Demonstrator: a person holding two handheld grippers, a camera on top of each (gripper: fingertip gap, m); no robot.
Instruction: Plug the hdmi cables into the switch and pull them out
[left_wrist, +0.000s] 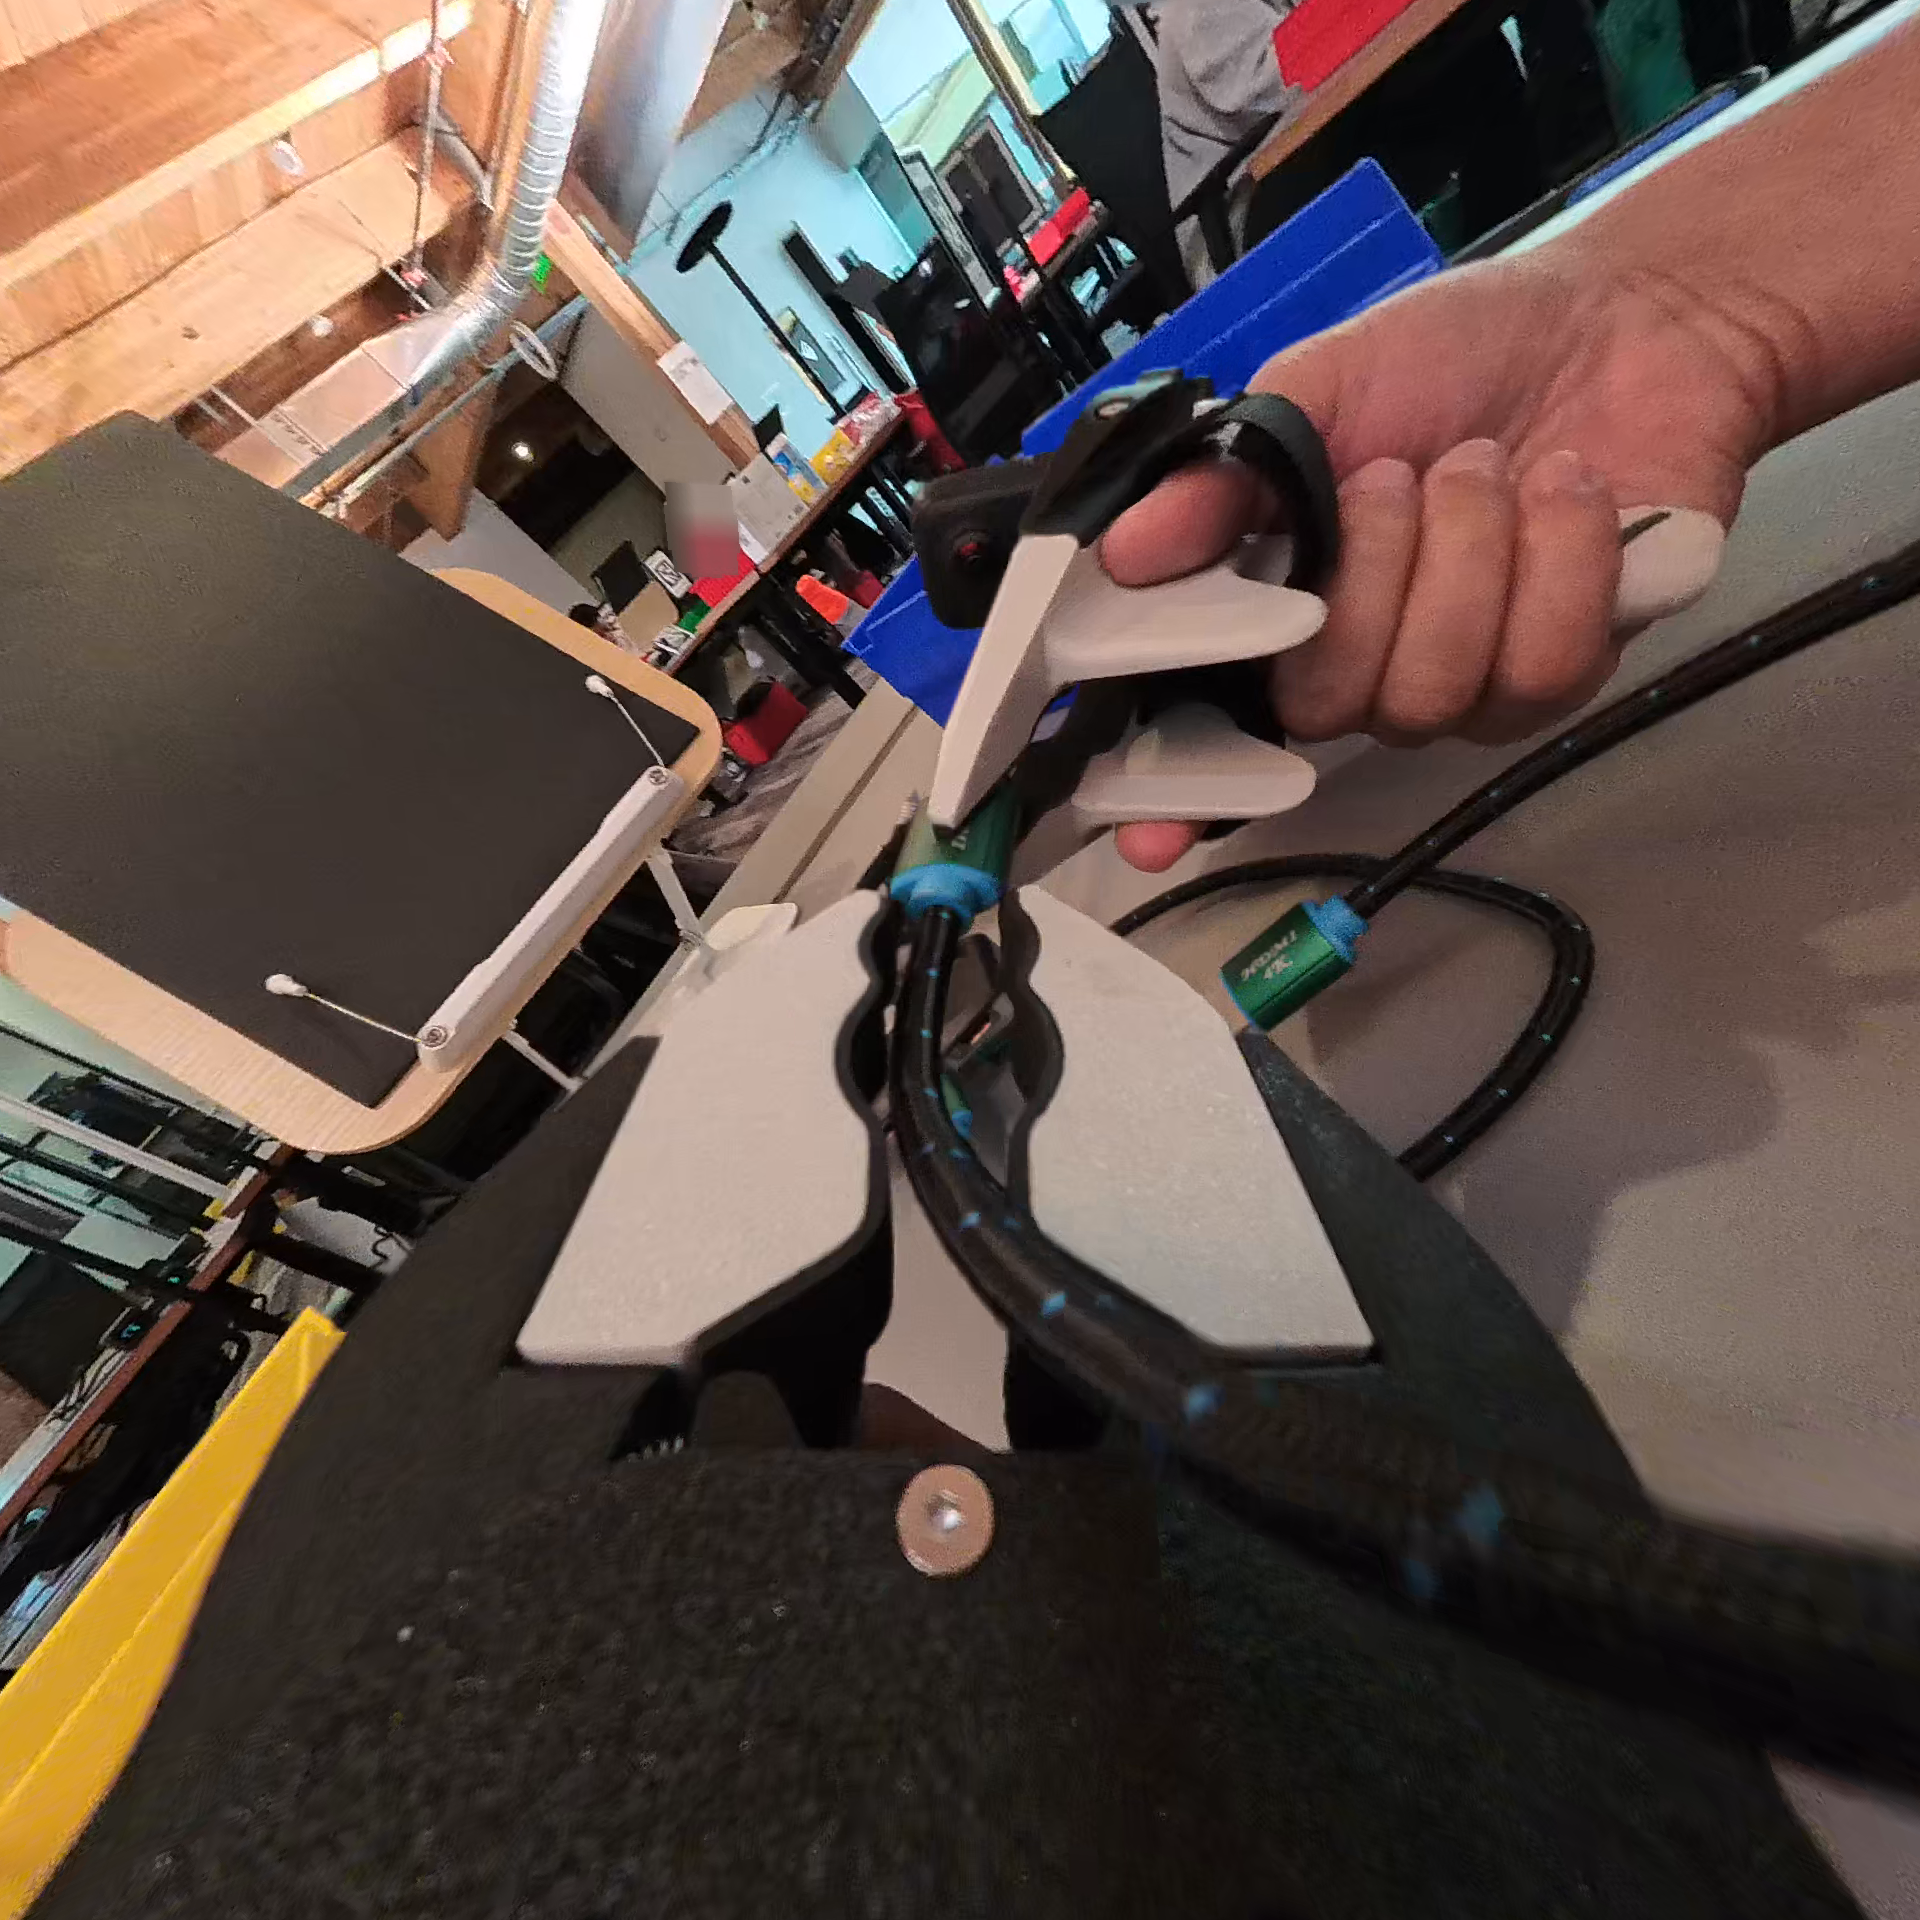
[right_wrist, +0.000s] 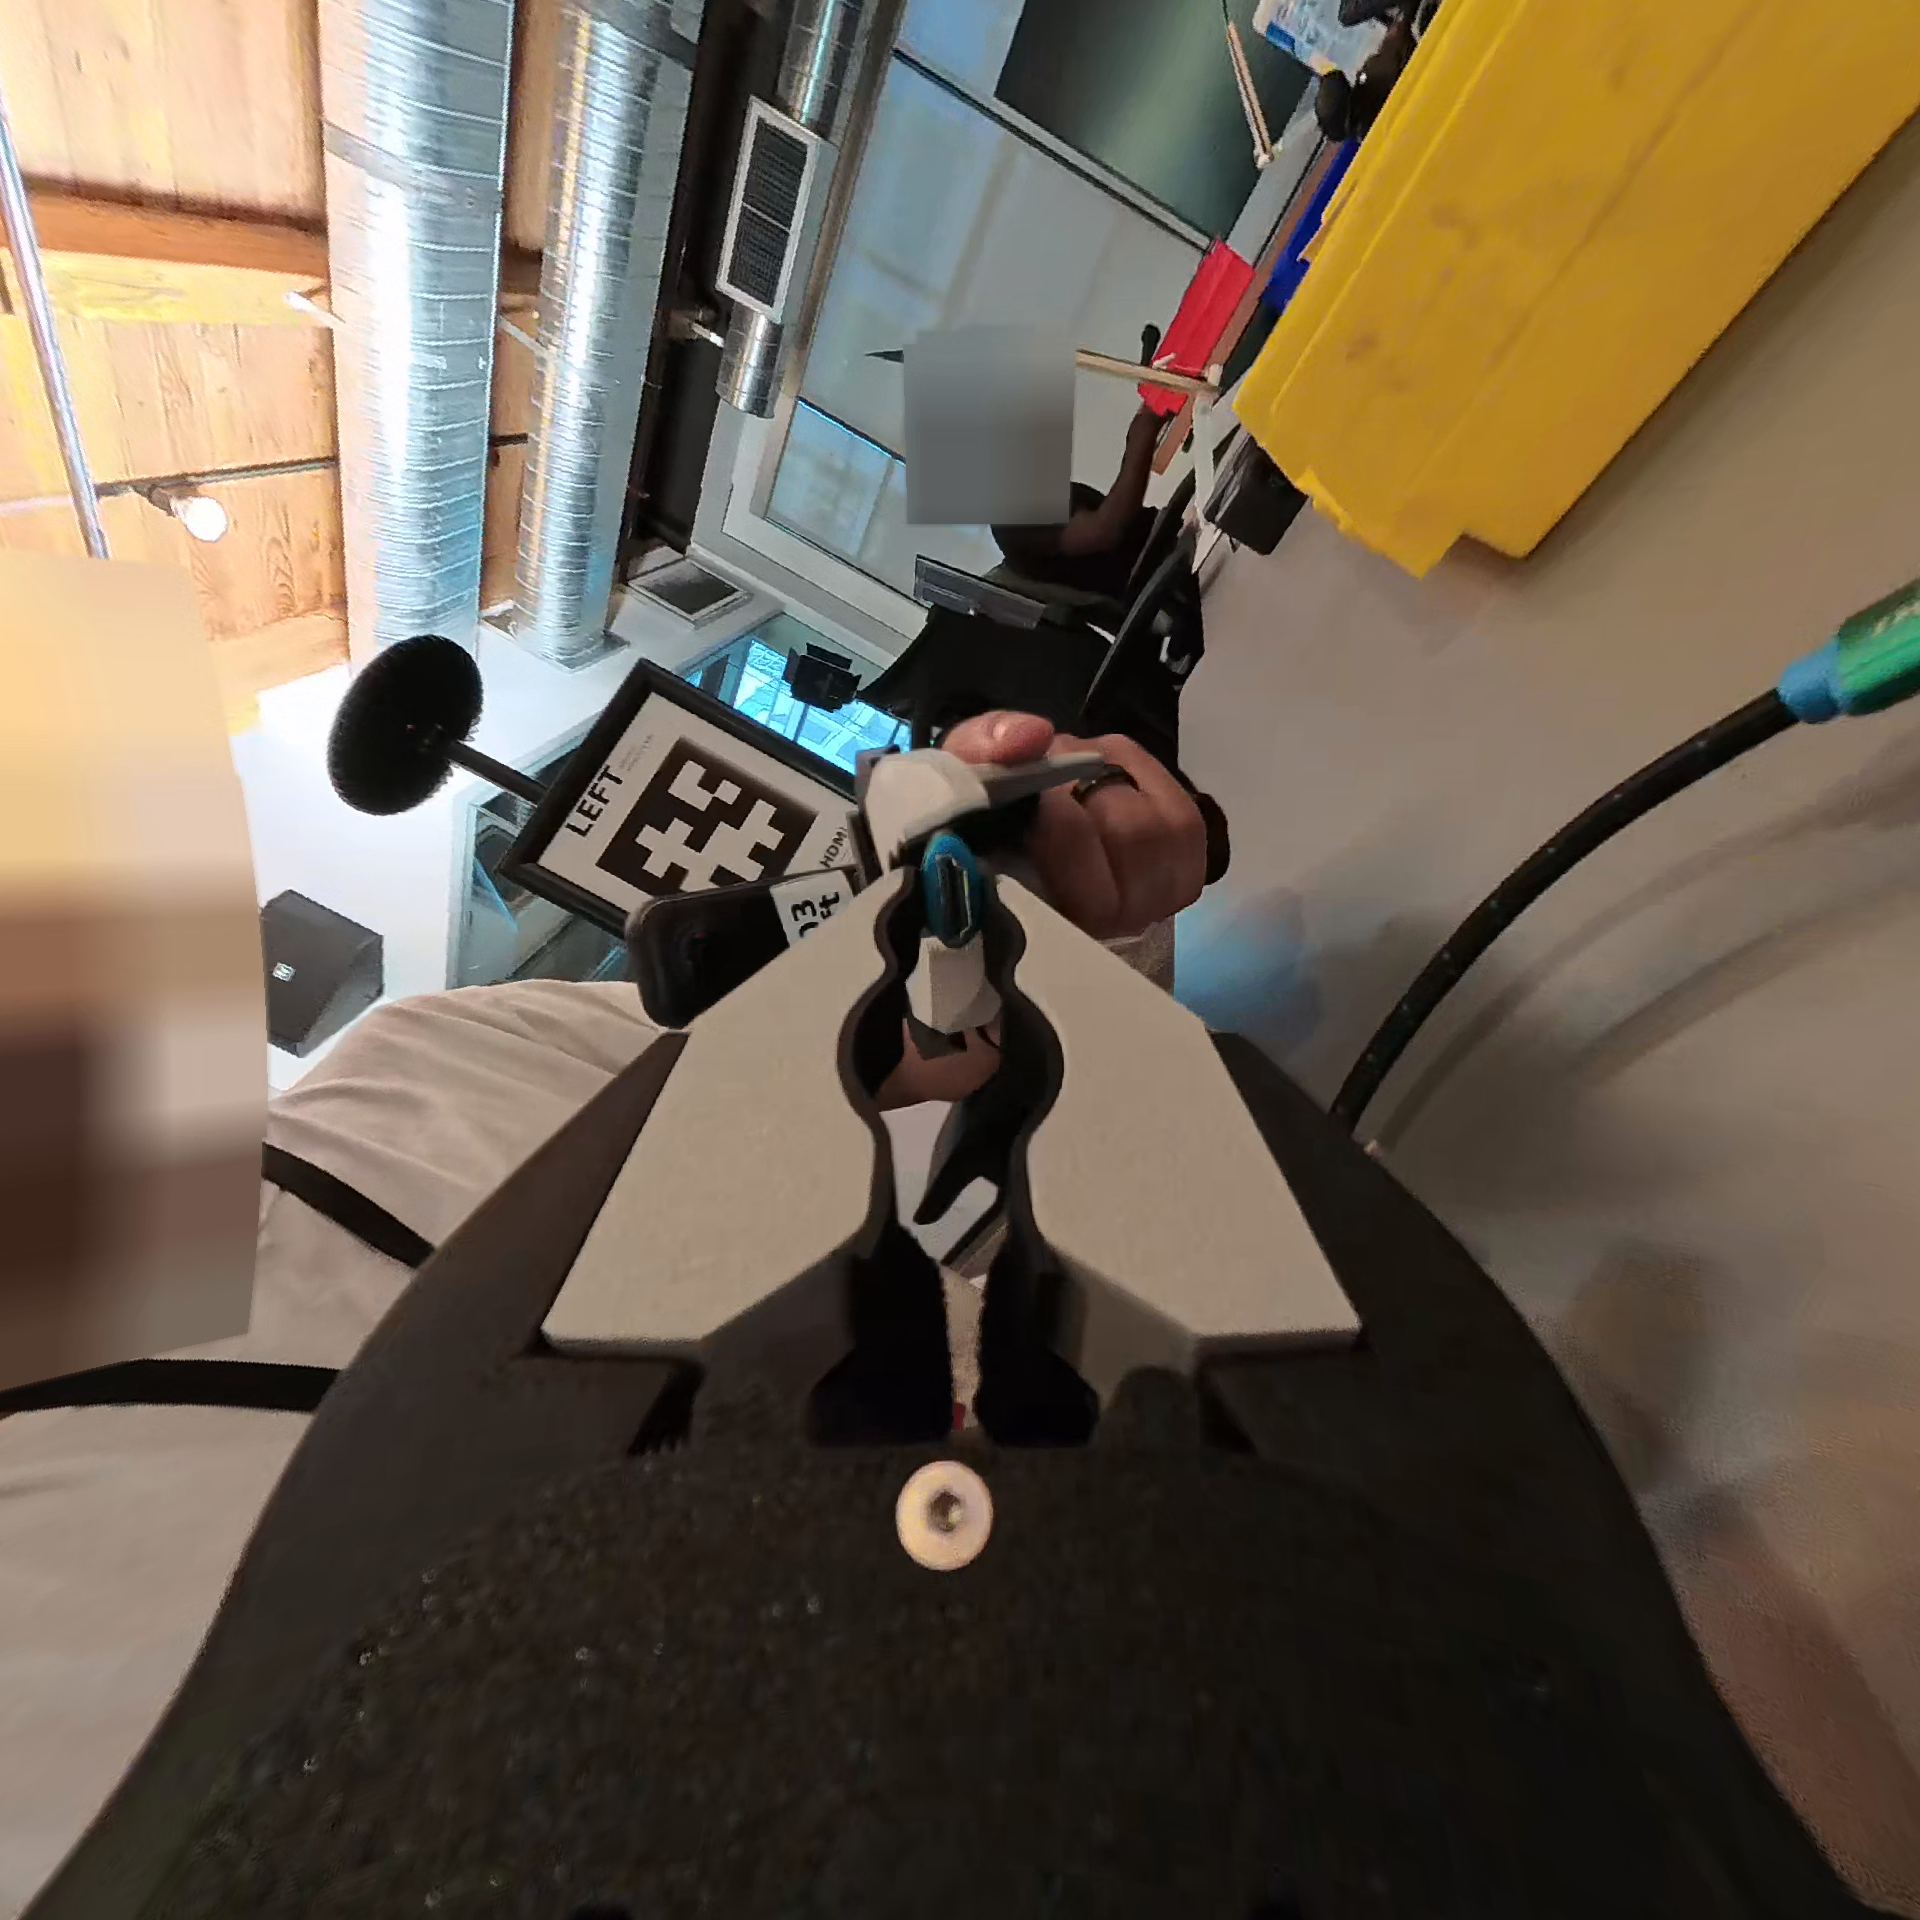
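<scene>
A black braided hdmi cable (left_wrist: 1039, 1268) runs up between the fingers of my left gripper (left_wrist: 951, 914), which is shut on it at the blue collar (left_wrist: 940, 888) of its green plug (left_wrist: 961, 842). My right gripper (left_wrist: 951, 821), held by a hand, is shut on that same plug from above. In the right wrist view the plug's metal end (right_wrist: 951, 888) faces the camera between my right gripper's (right_wrist: 951, 914) fingers, with the left gripper (right_wrist: 951, 987) just behind. A second green plug (left_wrist: 1288, 961) lies loose on the grey table (left_wrist: 1714, 1039). I cannot make out the switch.
A blue bin (left_wrist: 1299, 281) stands behind the right hand. A yellow bin (left_wrist: 156, 1558) is at the table's left edge and also shows in the right wrist view (right_wrist: 1507, 260). A black board in a wooden frame (left_wrist: 260, 727) stands beyond the table. A person (right_wrist: 1091, 540) sits farther off. Left and right tips are no more than a few centimetres apart.
</scene>
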